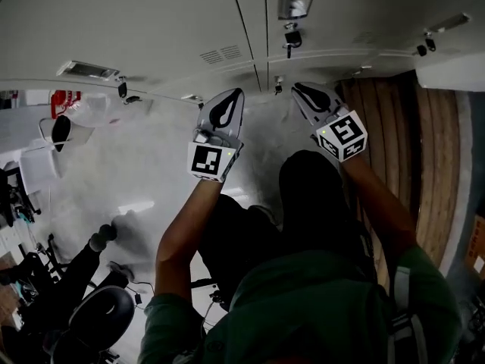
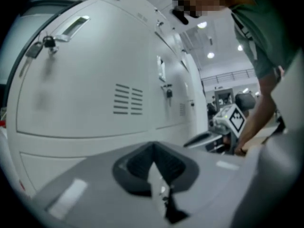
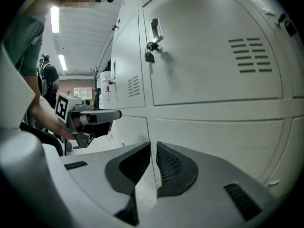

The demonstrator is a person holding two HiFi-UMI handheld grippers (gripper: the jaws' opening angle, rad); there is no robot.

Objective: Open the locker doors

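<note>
A bank of pale grey locker doors (image 1: 151, 21) fills the top of the head view, and all of them are closed. A padlock (image 1: 292, 39) hangs on one door above the grippers. My left gripper (image 1: 237, 93) and right gripper (image 1: 298, 89) are held side by side just in front of the lower doors, both shut and empty. The left gripper view looks along the shut left gripper (image 2: 152, 150) at a vented door (image 2: 95, 94). In the right gripper view the right gripper (image 3: 153, 147) faces a door seam below a padlock (image 3: 149, 56).
Wood-coloured panelling (image 1: 428, 165) runs down the right side. A black office chair (image 1: 98, 313) and another person's dark leg (image 1: 83, 268) are at the lower left, on a pale floor (image 1: 144, 173). White objects (image 1: 45, 165) stand at the far left.
</note>
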